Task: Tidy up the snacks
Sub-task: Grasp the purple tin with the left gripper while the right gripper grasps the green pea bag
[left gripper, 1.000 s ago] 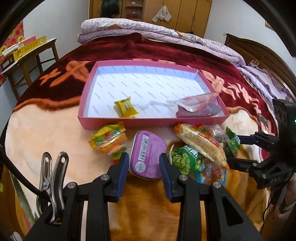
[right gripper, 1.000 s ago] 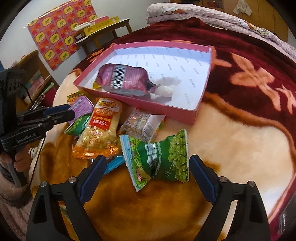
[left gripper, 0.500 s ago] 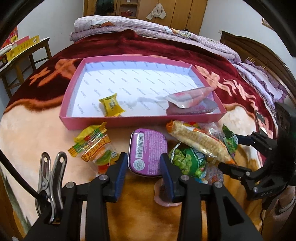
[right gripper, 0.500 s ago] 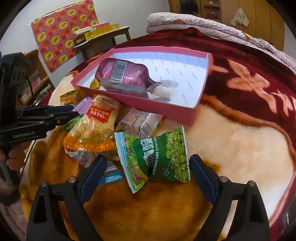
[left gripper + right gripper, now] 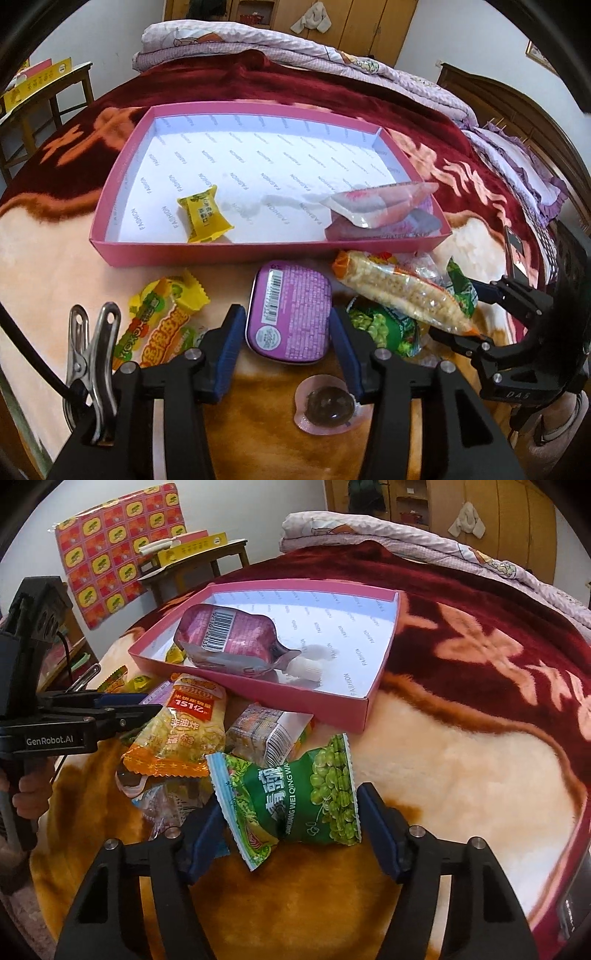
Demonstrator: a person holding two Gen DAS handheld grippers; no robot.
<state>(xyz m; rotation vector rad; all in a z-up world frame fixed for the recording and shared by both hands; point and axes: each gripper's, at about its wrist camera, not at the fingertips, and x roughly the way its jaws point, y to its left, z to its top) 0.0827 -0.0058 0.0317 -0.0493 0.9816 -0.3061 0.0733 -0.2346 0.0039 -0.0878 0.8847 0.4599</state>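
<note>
Two snacks lie in the pink box [image 5: 236, 254] on the bed; the rest heap before it. Left gripper [image 5: 288, 345] is opening, tin [image 5: 290, 314] between its jaws, untouched. Right gripper [image 5: 291, 830] is closing around the pea bag [image 5: 295, 801]; contact unclear, left pad half hidden.

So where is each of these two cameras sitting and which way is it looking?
Left wrist: sits on the left tongs, looking forward and down at the purple tin between the opening jaws, the pink box beyond; the right tongs show at right.
Right wrist: sits on the right tongs, looking down at the green pea packet between the closing jaws; the left tongs and a hand show at left.
Shared: pink box, snack pile, the orange-ended packet, the bed.
</note>
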